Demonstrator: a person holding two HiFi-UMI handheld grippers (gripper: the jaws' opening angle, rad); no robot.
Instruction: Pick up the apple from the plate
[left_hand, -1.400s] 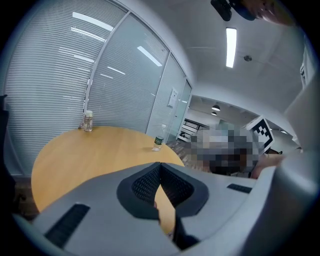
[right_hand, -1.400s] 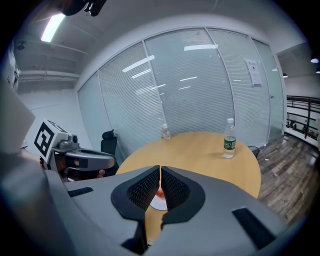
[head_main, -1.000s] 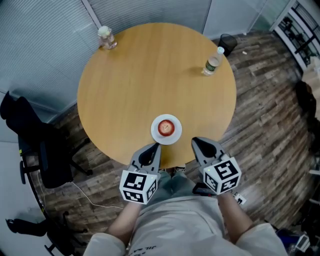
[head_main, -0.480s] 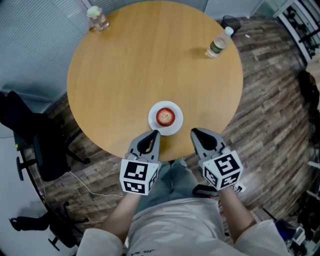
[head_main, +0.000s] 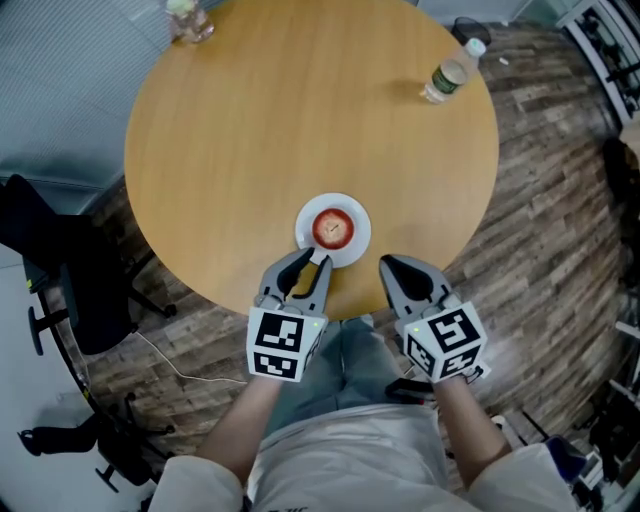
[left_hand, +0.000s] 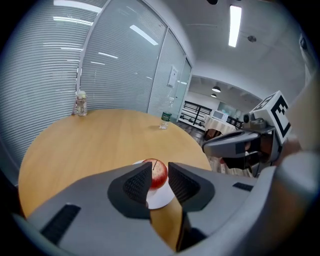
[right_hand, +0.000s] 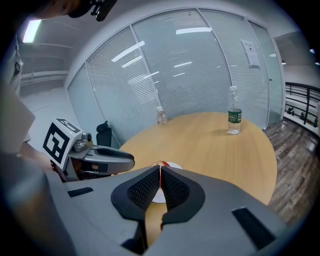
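Apple (head_main: 333, 228) sits on plate (head_main: 362, 241) near front edge of surface (head_main: 300, 110). Left claw (head_main: 310, 262) just short of it, opening, gap narrow, nothing inside yet. Right claw (head_main: 392, 264) pinched together, empty. Risk: gap too tight, tips bump apple, it rolls off plate, maybe off edge.

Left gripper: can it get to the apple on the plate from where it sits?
Probably yes. The left gripper sits at the table edge just short of the plate, aimed at the apple, nothing lying between. Its jaws are opening, empty, but the gap looks narrower than the apple.
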